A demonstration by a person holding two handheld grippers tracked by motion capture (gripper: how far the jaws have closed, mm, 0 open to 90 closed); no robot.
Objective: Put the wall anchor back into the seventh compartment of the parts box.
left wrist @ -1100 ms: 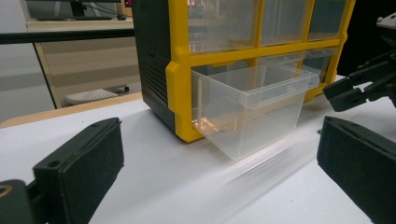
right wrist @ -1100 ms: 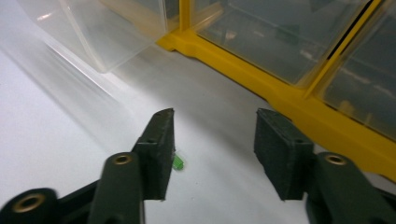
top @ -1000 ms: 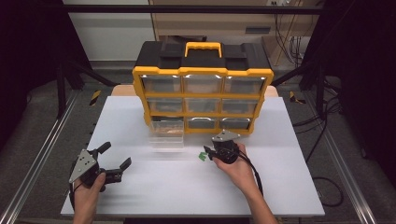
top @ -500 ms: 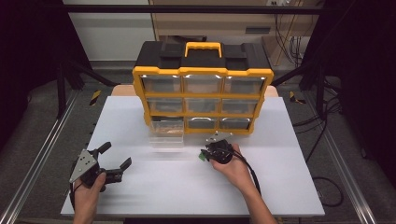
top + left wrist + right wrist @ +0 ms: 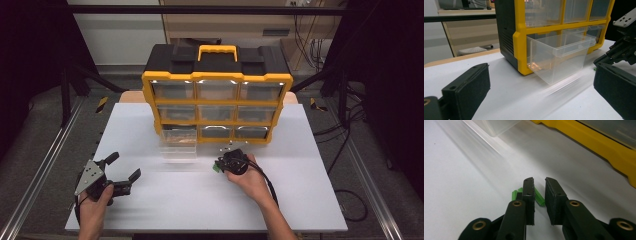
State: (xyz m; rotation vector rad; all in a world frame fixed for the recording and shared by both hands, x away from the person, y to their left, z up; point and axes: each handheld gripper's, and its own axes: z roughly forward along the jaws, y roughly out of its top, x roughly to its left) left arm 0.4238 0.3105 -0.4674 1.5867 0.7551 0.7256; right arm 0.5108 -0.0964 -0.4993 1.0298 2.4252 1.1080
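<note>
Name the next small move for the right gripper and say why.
Probably lift a little to test the hold: the right gripper has just been closing on the green plastic piece, which sits between nearly shut jaws on the table, short of the open clear drawer.

No readable text or labels; drawer embossing perhaps too blurred.

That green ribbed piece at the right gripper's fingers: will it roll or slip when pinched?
The green ribbed piece looks small and light, so it may skid on the smooth white table. Its ribs should help the right gripper hold it. It probably won't roll far.
</note>
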